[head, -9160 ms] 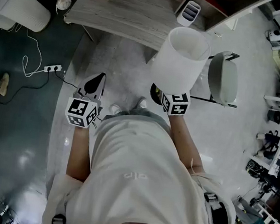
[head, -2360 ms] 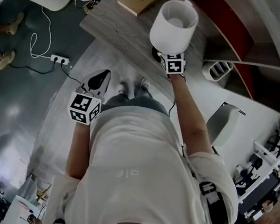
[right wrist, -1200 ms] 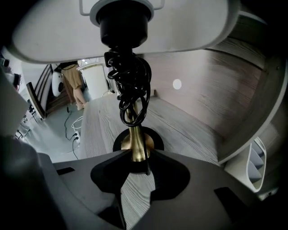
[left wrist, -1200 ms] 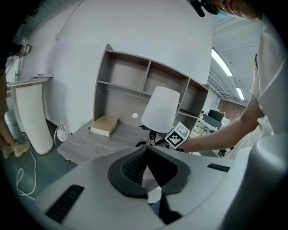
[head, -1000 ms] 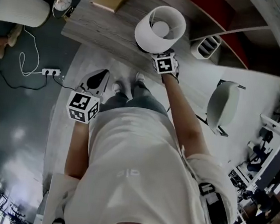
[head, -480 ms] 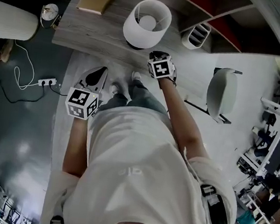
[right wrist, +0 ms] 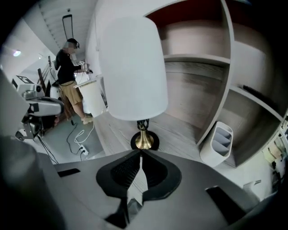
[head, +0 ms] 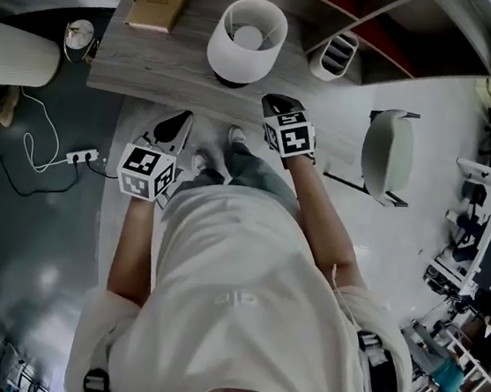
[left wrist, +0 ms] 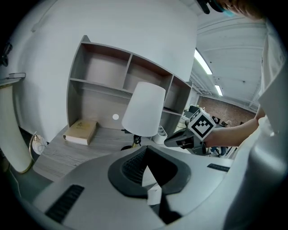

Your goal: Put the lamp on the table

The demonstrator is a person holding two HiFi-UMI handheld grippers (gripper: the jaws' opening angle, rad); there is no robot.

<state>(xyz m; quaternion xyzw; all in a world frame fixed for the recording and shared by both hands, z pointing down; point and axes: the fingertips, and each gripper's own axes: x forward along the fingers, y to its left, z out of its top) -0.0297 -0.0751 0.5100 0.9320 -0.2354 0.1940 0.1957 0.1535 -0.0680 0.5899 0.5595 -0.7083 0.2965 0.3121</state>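
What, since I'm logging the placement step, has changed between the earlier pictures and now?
The lamp, earlier carried in the right gripper, now stands on the table. That gripper let go and drew back toward the person; its fingers are shut and empty. Unchanged: the left gripper, shut and empty at the person's side; the book and white organizer in place.

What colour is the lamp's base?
The base is black, with a gold stem rising from it. The right gripper view shows it best.
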